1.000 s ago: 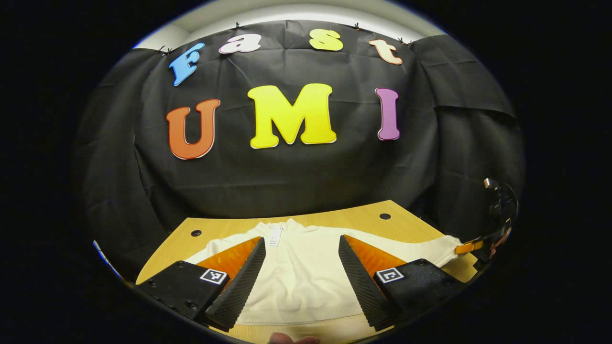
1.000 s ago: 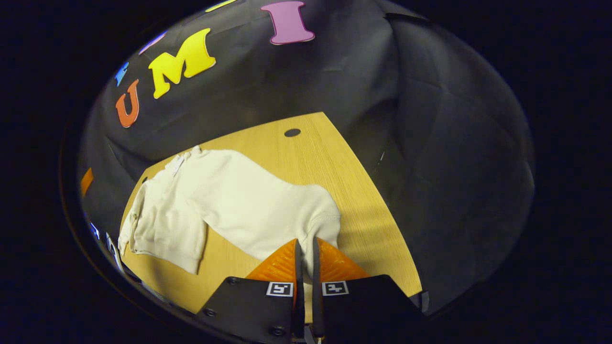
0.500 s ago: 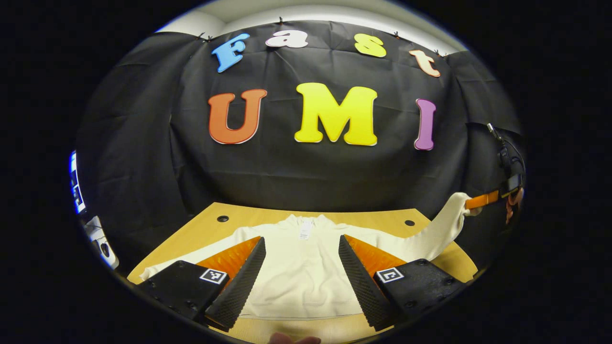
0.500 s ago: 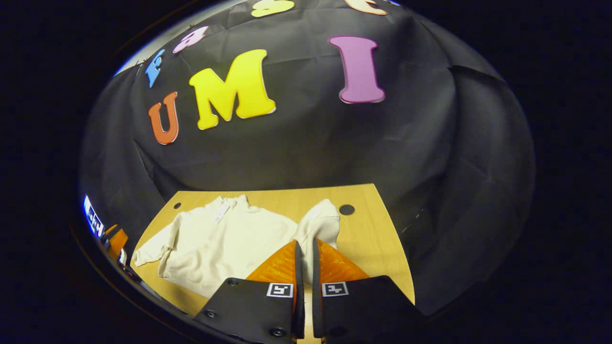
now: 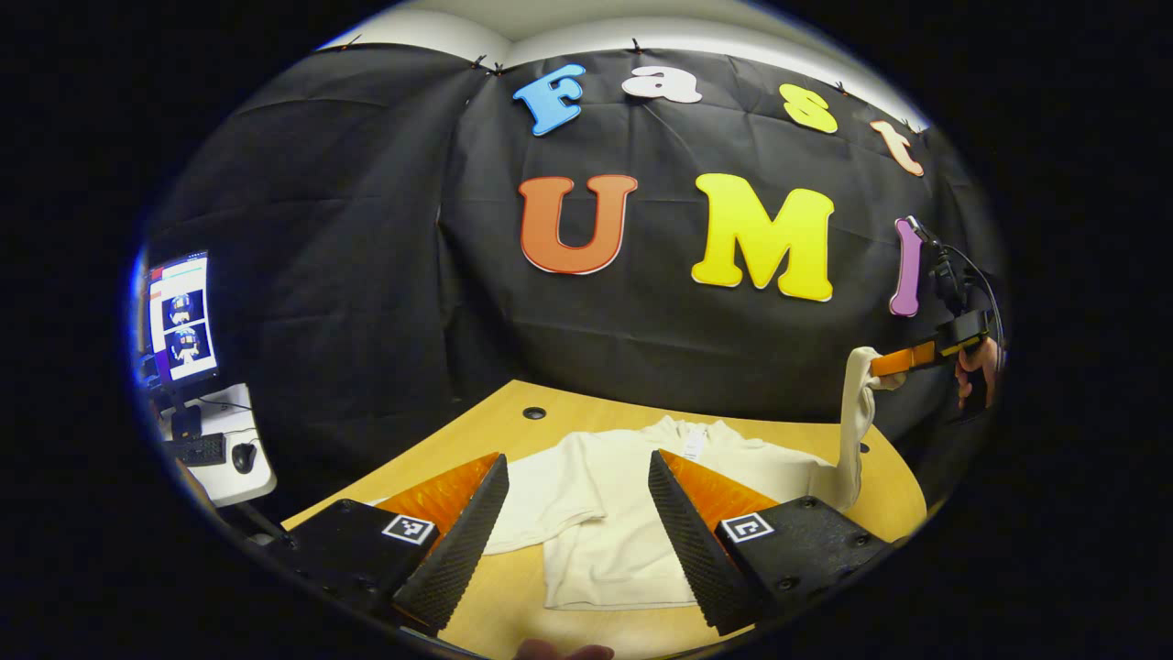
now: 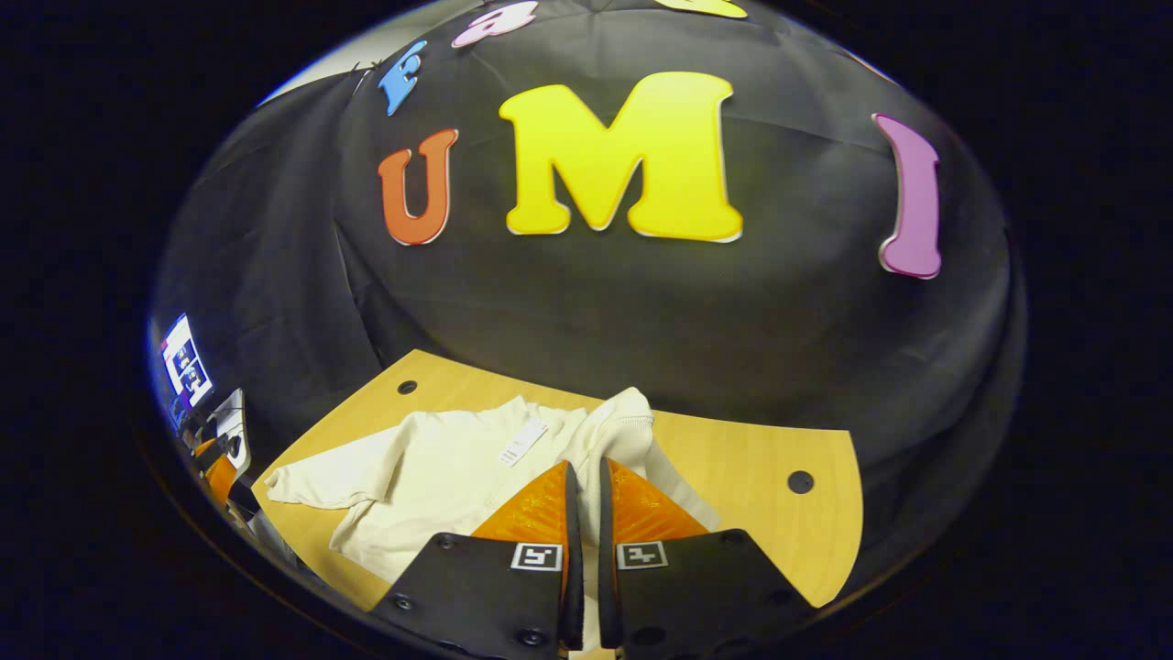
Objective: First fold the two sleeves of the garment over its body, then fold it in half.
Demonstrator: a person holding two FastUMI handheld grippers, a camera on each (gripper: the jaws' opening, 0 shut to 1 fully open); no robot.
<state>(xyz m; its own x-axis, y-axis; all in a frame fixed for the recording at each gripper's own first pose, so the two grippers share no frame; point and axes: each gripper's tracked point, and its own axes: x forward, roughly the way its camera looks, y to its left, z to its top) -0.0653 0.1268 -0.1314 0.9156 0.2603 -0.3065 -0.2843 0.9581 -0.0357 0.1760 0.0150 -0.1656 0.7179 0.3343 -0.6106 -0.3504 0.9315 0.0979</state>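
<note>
A cream long-sleeved garment (image 5: 623, 477) lies spread on the wooden table (image 5: 495, 431). My left gripper (image 5: 577, 458) hovers open above its near left part, with nothing between the fingers. In the left gripper view my right gripper (image 5: 903, 359) shows at the far right, held by a hand (image 5: 976, 362), and one sleeve (image 5: 857, 422) hangs from it, lifted well above the table. In the right gripper view my right gripper (image 6: 584, 477) is shut on that sleeve's ribbed cuff (image 6: 628, 422). The garment's body (image 6: 440, 467) and other sleeve (image 6: 312, 481) lie flat to the left.
A small white desk (image 5: 220, 458) with a monitor (image 5: 179, 316), keyboard and mouse stands left of the table. The table has round cable holes (image 5: 534, 413) (image 6: 801, 481). Bare wood (image 6: 761, 458) lies right of the garment. Black cloth walls the booth behind.
My right gripper has lifted the sleeve from the table's right edge high into the air and swung toward the body. My left gripper, still open, has turned leftward.
</note>
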